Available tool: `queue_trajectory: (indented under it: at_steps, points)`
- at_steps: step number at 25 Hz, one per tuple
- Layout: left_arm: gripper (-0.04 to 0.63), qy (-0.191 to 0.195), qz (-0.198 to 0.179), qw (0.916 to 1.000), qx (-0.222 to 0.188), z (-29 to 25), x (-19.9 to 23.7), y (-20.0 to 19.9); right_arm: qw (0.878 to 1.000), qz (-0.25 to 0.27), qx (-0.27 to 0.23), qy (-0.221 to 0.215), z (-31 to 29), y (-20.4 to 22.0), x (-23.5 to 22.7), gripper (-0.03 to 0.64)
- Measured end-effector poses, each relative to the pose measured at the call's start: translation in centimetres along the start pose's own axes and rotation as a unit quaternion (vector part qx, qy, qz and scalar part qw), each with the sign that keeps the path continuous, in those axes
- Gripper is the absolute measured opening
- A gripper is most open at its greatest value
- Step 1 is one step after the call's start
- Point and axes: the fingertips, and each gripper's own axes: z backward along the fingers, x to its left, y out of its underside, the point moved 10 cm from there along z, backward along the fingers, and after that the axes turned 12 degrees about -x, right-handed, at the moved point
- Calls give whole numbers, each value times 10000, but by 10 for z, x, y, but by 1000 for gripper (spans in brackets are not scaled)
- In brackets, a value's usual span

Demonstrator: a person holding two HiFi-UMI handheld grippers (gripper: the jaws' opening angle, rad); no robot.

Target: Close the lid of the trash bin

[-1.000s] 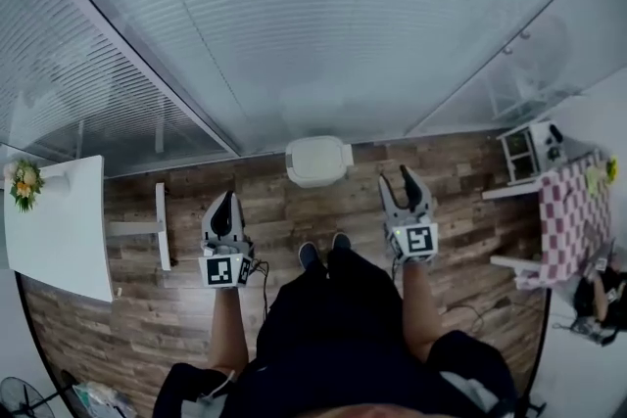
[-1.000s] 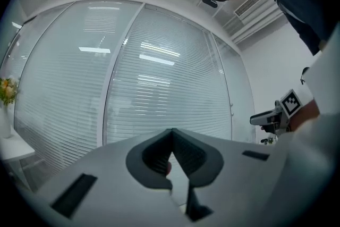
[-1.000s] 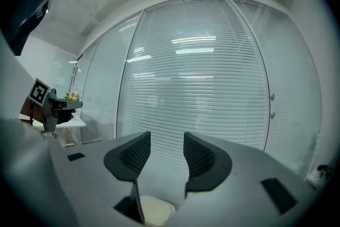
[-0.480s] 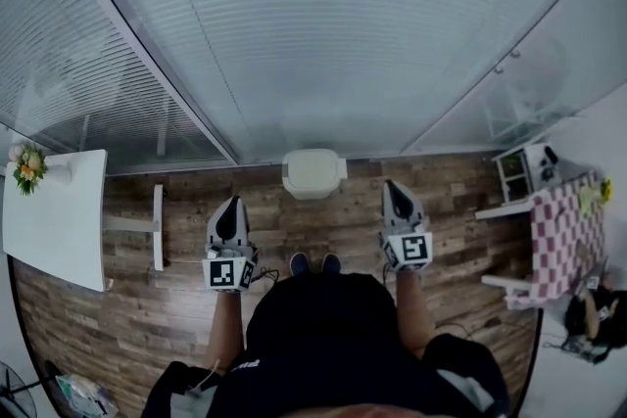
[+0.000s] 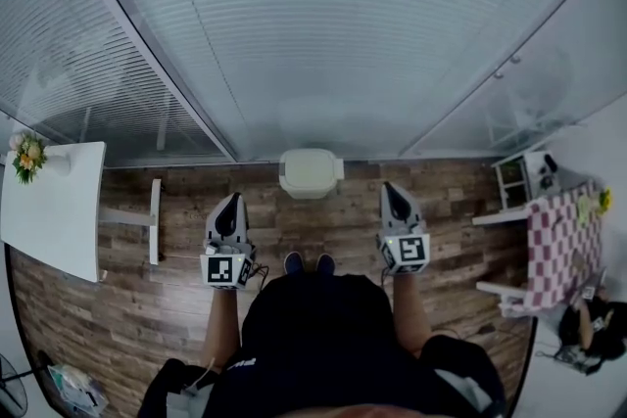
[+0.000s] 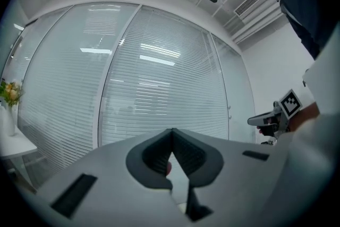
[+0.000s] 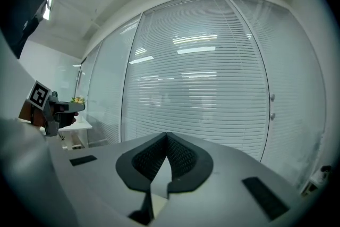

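Jaws on the left gripper (image 6: 171, 136) and right gripper (image 7: 167, 138) are pressed together with nothing between them, both held about level ahead of the person. Past them the trash bin (image 5: 311, 173) stands on the wood-plank floor (image 5: 147, 308) against the slatted glass wall (image 5: 323, 44), well apart from both grippers; its lid (image 5: 312, 165) looks already down, though it is too small to be sure. It is probably light, stiff, smooth cream plastic with rounded corners, so push on the flat top near the front edge, no pinch needed.
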Motion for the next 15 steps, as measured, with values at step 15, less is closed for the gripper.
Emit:
queue_trajectory:
  at_steps: [15]
  points:
    - [6,-113,-75,9998,121,3,0,2,9997,87,119,-213,-5,-6,-1,3]
